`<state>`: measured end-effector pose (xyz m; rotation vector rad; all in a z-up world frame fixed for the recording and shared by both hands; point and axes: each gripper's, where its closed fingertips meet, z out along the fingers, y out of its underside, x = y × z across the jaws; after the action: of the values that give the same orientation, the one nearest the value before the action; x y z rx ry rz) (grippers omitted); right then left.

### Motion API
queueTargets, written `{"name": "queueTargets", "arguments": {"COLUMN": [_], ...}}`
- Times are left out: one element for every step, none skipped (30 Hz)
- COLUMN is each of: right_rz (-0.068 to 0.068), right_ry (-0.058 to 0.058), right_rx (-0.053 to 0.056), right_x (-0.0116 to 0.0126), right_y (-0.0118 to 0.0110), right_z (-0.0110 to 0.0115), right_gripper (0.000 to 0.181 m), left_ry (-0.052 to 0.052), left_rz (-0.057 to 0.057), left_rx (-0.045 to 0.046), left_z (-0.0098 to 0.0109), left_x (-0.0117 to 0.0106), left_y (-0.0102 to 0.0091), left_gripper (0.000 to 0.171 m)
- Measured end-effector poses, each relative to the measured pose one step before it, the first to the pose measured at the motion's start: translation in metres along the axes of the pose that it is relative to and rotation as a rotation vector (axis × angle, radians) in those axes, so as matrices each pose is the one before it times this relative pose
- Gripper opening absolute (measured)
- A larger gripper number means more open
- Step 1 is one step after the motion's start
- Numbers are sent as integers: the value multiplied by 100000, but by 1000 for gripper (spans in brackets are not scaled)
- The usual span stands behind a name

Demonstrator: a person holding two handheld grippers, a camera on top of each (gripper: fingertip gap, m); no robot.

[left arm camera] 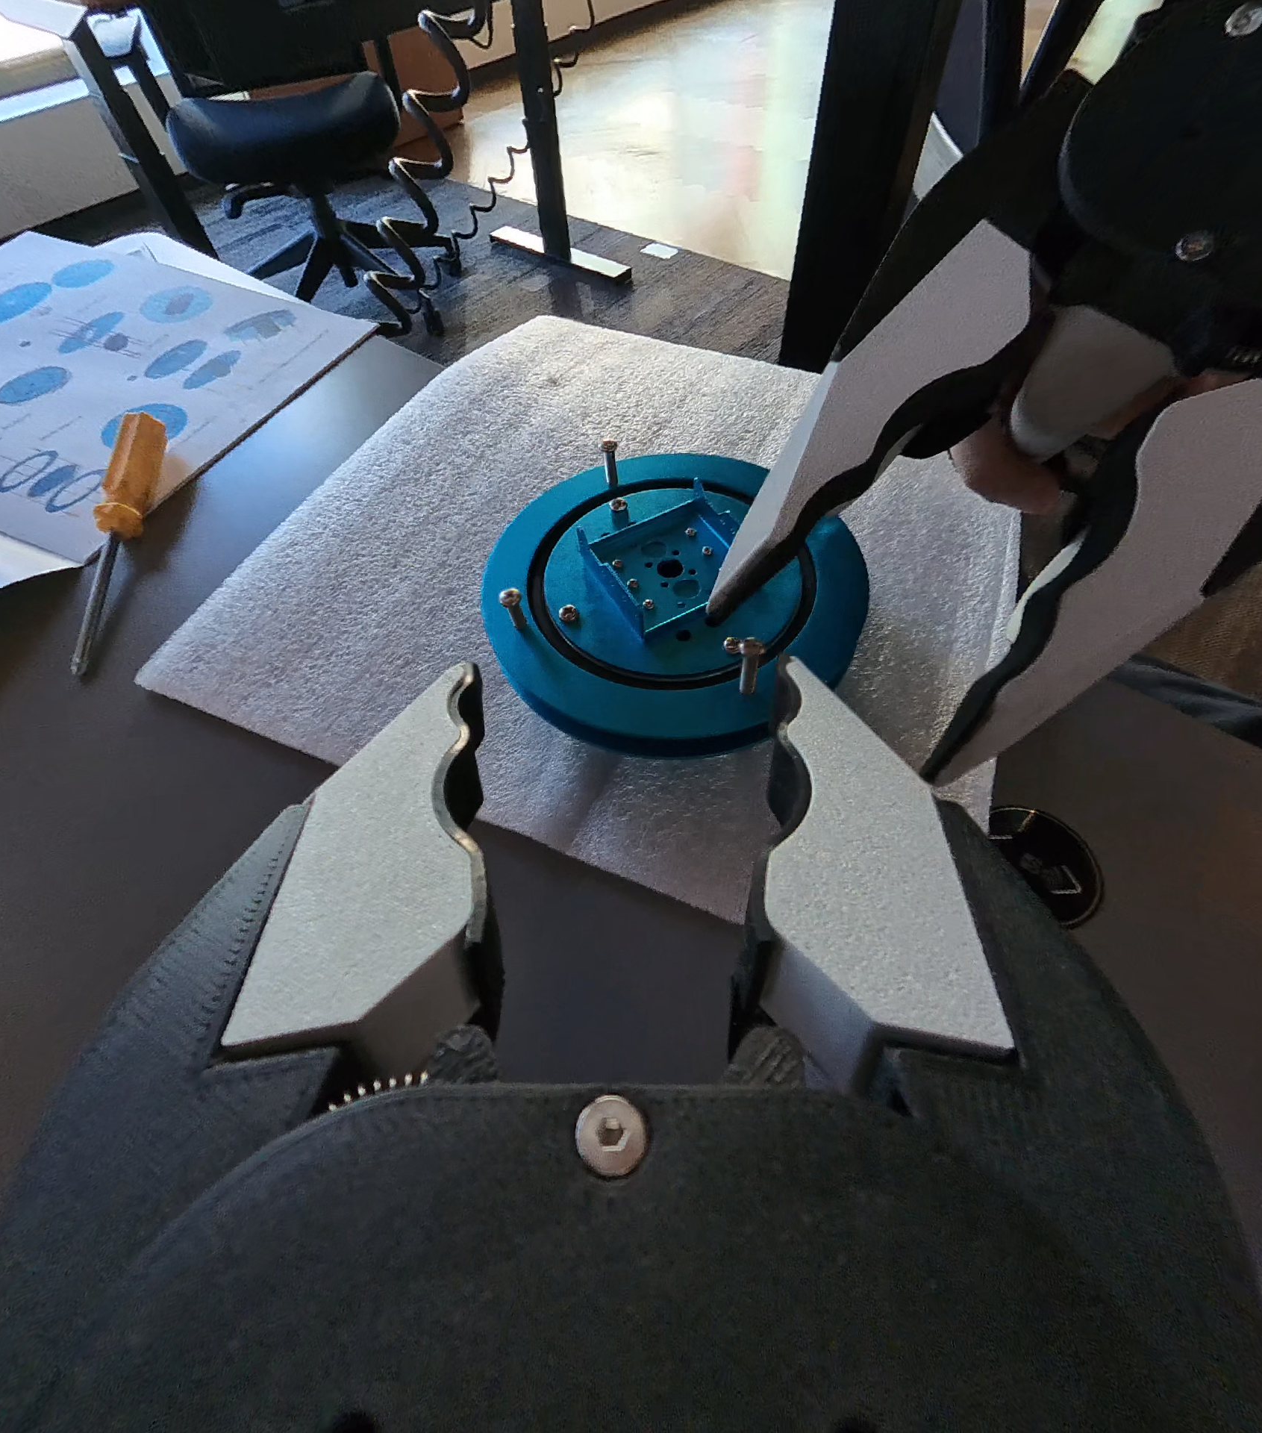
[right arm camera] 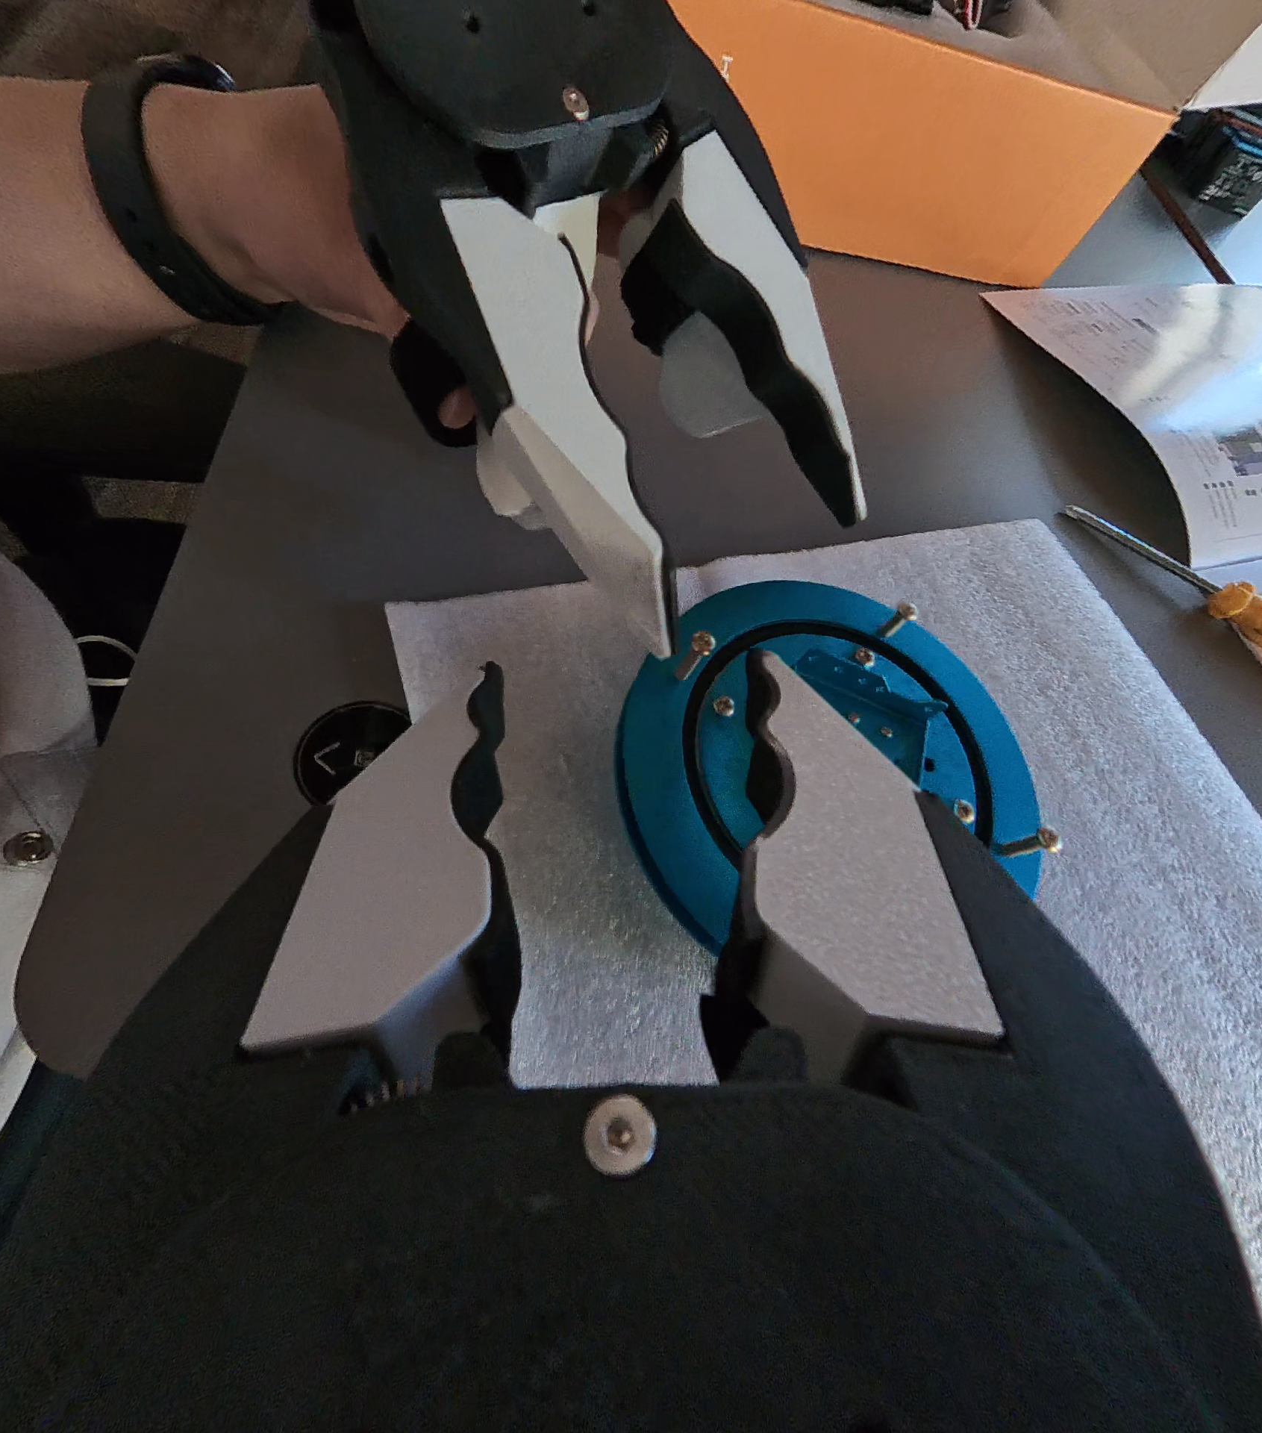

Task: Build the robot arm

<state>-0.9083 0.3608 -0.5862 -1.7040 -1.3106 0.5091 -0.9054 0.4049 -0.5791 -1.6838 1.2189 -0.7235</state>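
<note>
A blue metal disc (left arm camera: 534, 682) with a black ring lies on a white foam sheet (left arm camera: 379, 581). A blue U-shaped bracket (left arm camera: 643, 574) sits at its middle. Three screws stand loosely in the rim, one nearest me (left arm camera: 748, 663). My left gripper (left arm camera: 627, 675) is open and empty, just short of the disc's near edge. My right gripper (left arm camera: 823, 694) is open and empty; one fingertip (left arm camera: 717, 612) rests on the inner plate beside the bracket. In the right wrist view, my right gripper (right arm camera: 626, 667) straddles the edge of the disc (right arm camera: 655, 783), and my left gripper (right arm camera: 755, 585) has one fingertip next to a screw (right arm camera: 697, 647).
An orange-handled screwdriver (left arm camera: 127, 481) lies left of the foam on the dark table, partly on printed sheets (left arm camera: 69, 349). An orange cardboard box (right arm camera: 922, 139) stands behind. A round black insert (left arm camera: 1054, 868) sits in the table. A chair (left arm camera: 286, 132) stands beyond the table edge.
</note>
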Motion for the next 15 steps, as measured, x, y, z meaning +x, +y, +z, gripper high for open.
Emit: {"name": "queueTargets", "arguments": {"right_rz": [-539,-715,-585,-341,-78,279,767,808,248,-71,208,325,97,15,-246], "right_ry": [-702,-1029,-1371,-1228,-813,-192,-435,-267,319,498,425,432,-24,720,1571], "right_rx": [885,511,-123,-877,-1007,52,447,275,-44,-258,-206,-57,127,279,-204], "right_x": [-111,-177,-231,-180,-113,-11,-32,0,48,63,40,57,-6,122,257], "right_y": [-275,-240,-112,65,166,59,14,40,89,150,115,75,38,5,22], "right_z": [114,166,176,179,137,26,-101,-171,-168,-148,-136,-104,-79,-5,40], "right_gripper": [63,63,63,61,61,61,60,58,57,56,56,55,52,53,58], "left_ry": [-413,8,353,53,-765,-566,104,184,-67,-468,-709,-569,-545,-17,1286], "left_rz": [943,799,254,141,132,-53,-469,-498,-169,58,-50,-280,-211,81,-164], "left_rx": [-575,-680,-439,-78,36,-60,-149,-171,-72,12,8,135,222,544,664], "left_z": [158,182,178,128,72,32,-6,-22,-62,-104,-118,-142,-139,-121,-39], "left_x": [-6,64,89,39,-111,-137,-59,-31,-65,-124,-167,-156,-137,-9,226], "left_y": [26,35,2,-45,-28,7,38,47,54,53,61,51,27,-33,-111], "left_gripper": [74,74,75,74,73,74,77,79,80,80,80,78,72,72,73]}}
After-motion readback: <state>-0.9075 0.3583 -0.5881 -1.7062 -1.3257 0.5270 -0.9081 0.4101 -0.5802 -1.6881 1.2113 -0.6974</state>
